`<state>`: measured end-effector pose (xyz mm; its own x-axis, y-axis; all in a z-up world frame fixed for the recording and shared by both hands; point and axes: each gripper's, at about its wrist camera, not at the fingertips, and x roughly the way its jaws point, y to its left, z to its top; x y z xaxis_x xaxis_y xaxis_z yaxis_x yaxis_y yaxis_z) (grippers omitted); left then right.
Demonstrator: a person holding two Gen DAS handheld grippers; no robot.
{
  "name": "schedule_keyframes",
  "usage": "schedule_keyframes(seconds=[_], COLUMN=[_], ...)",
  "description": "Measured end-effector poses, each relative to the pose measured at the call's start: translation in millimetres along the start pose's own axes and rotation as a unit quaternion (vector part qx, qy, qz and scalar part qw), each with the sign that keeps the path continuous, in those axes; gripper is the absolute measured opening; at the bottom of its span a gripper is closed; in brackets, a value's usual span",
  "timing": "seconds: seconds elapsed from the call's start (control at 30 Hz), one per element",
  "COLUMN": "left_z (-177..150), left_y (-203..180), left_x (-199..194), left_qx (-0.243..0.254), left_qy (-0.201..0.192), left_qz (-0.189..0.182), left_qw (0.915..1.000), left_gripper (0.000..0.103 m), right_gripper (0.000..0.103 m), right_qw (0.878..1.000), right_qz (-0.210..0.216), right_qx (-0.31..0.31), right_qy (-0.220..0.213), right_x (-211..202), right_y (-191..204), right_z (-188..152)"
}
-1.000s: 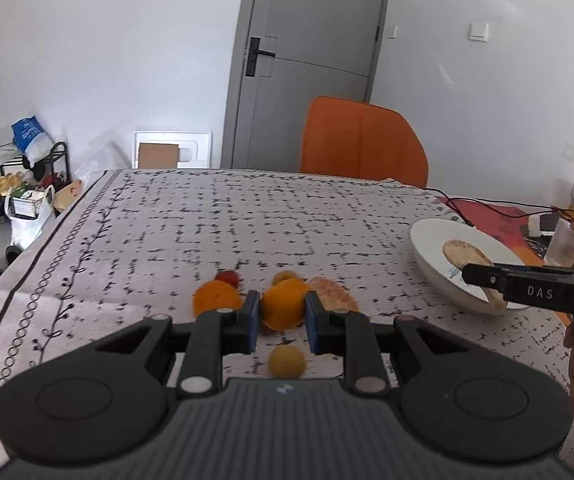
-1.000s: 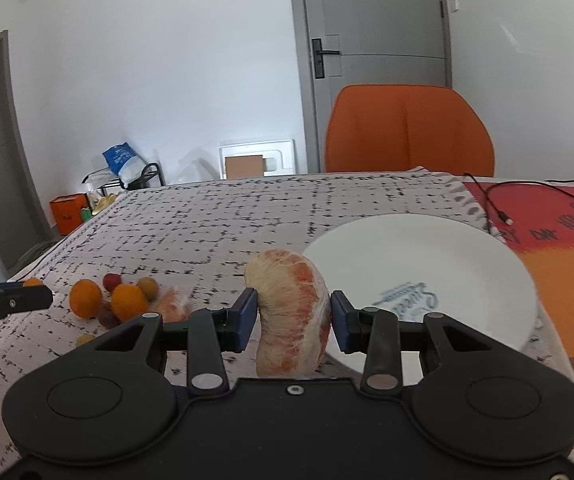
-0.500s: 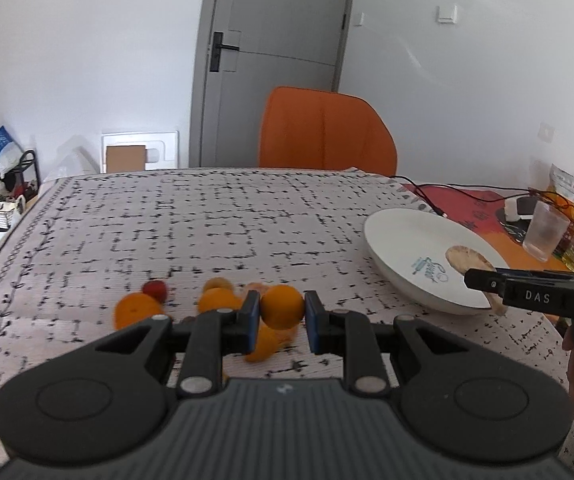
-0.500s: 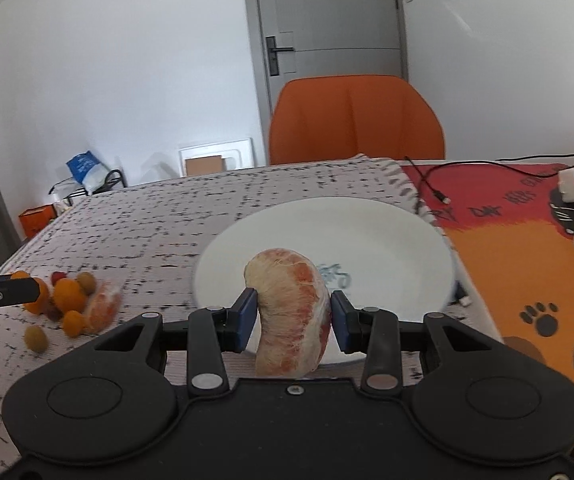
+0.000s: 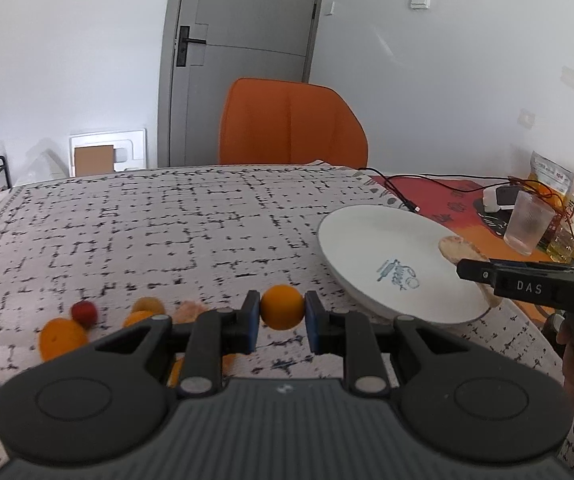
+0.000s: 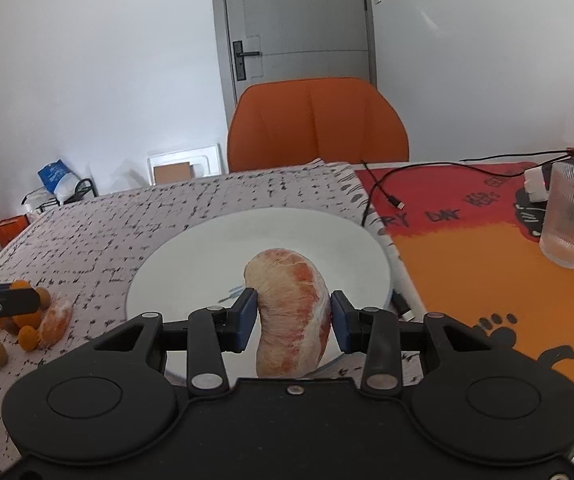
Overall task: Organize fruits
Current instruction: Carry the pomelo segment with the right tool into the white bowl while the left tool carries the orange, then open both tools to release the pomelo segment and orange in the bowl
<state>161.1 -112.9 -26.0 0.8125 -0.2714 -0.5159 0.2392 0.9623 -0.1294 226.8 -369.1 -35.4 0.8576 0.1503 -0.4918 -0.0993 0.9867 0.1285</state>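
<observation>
My left gripper [image 5: 281,318] is shut on a small round orange fruit [image 5: 282,306], held above the table left of the white plate [image 5: 367,240]. My right gripper [image 6: 291,316] is shut on a peeled pomelo segment [image 6: 291,312] and holds it over the near part of the white plate [image 6: 215,256]. That segment also shows in the left wrist view [image 5: 457,250] at the plate's right rim. A cluster of small fruits [image 5: 83,322] lies on the cloth to the left; it also shows in the right wrist view [image 6: 35,320] with another peeled segment [image 6: 56,320].
An orange chair [image 5: 291,124] stands behind the table. A clear glass [image 6: 573,216], a black cable [image 6: 387,188] and a white charger [image 6: 537,180] sit on the red and orange mat [image 6: 479,264]. Bottles and a snack bag [image 5: 567,200] stand at the far right.
The left gripper has lifted the small orange away from the fruit cluster and swung right toward the plate. The right gripper has carried the pomelo segment further over the plate.
</observation>
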Motion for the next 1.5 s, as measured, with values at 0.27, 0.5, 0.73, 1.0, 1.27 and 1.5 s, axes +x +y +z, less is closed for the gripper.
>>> schedule_keyframes(seconds=[0.27,0.5,0.73,1.0,1.27,1.5], left_z=[10,16,23,36,39,34], left_y=[-16,-34,-48,-67,-72,-62], left_x=[16,30,39,43,34,13], left_qx=[0.009,0.023,0.029,0.048,0.061,0.071], left_qy=[0.001,0.005,0.003,-0.004,-0.008,-0.022], left_qz=[-0.013,-0.027,-0.038,-0.049,-0.031,0.004], left_qw=[0.9999,0.9994,0.9988,0.9976,0.9976,0.9972], left_gripper=[0.022,0.022,0.022,0.022,0.036,0.076], right_gripper=[0.042,0.056,0.065,0.07,0.081,0.092], right_qw=[1.0,0.999,1.0,0.999,0.998,0.998], right_qz=[-0.012,-0.003,0.005,0.006,0.003,0.009], right_qx=[0.012,0.017,0.02,0.04,0.052,0.064], right_qy=[-0.011,-0.027,-0.02,-0.023,-0.021,-0.02], right_x=[4,-12,-24,-32,-34,-35], right_y=[-10,-17,-22,-31,-34,-29], right_z=[4,4,-3,-8,-13,-16])
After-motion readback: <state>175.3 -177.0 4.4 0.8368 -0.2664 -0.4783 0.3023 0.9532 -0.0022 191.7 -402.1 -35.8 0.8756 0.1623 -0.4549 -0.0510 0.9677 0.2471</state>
